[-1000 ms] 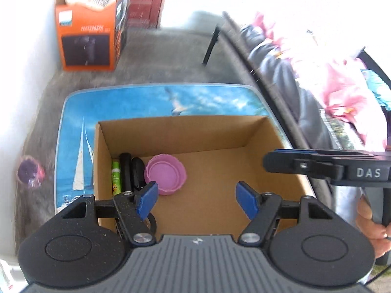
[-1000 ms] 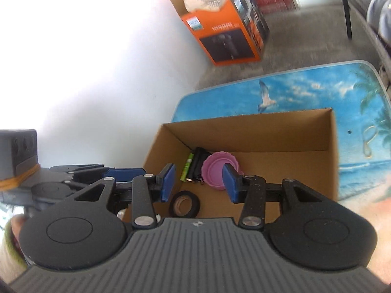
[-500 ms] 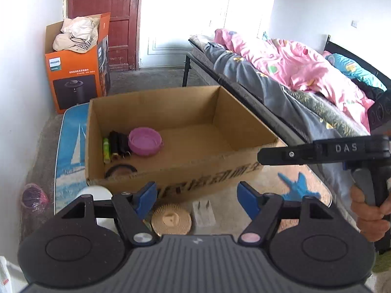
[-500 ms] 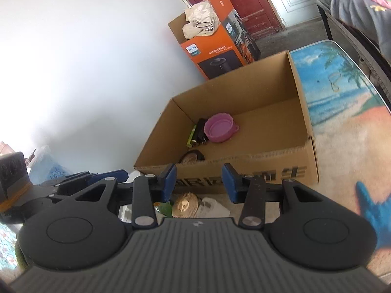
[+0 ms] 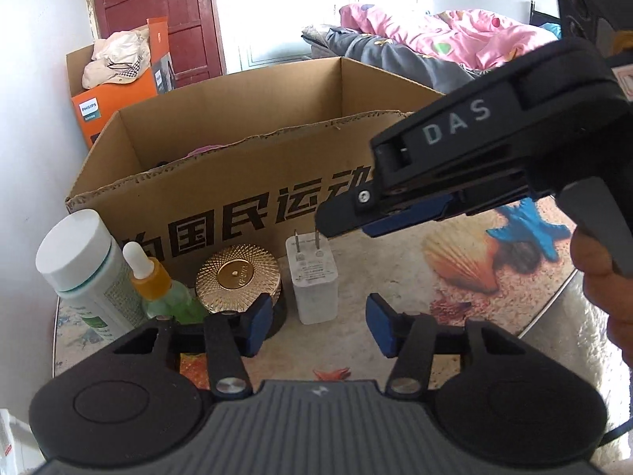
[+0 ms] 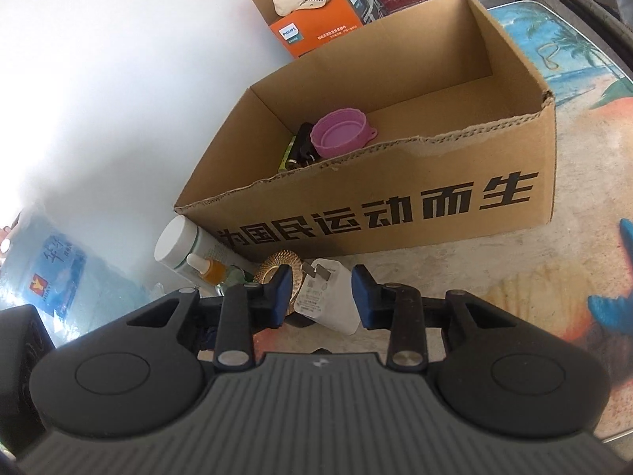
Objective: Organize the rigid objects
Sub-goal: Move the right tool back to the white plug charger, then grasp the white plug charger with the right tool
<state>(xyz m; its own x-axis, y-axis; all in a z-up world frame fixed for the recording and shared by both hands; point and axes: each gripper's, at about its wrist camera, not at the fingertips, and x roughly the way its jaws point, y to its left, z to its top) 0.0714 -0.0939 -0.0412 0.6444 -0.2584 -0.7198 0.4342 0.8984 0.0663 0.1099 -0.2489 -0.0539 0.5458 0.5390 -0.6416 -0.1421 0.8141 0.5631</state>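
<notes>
Both views have dropped from above the cardboard box (image 5: 245, 166) to the items in front of it, jaws closing. Left view: the left tongs (image 5: 318, 326) are released, gold lid (image 5: 237, 279) beside the left pad, white charger (image 5: 314, 281) just ahead, prongs up. Right view: the right tongs (image 6: 321, 297), unclenched, straddle the charger (image 6: 328, 303), so the right hand is nearer

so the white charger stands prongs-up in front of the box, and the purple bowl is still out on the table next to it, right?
Not quite. The white charger does stand prongs-up in front of the cardboard box, but the purple bowl is already inside the box, at its left end, not out on the table. The right wrist view shows it.
</notes>
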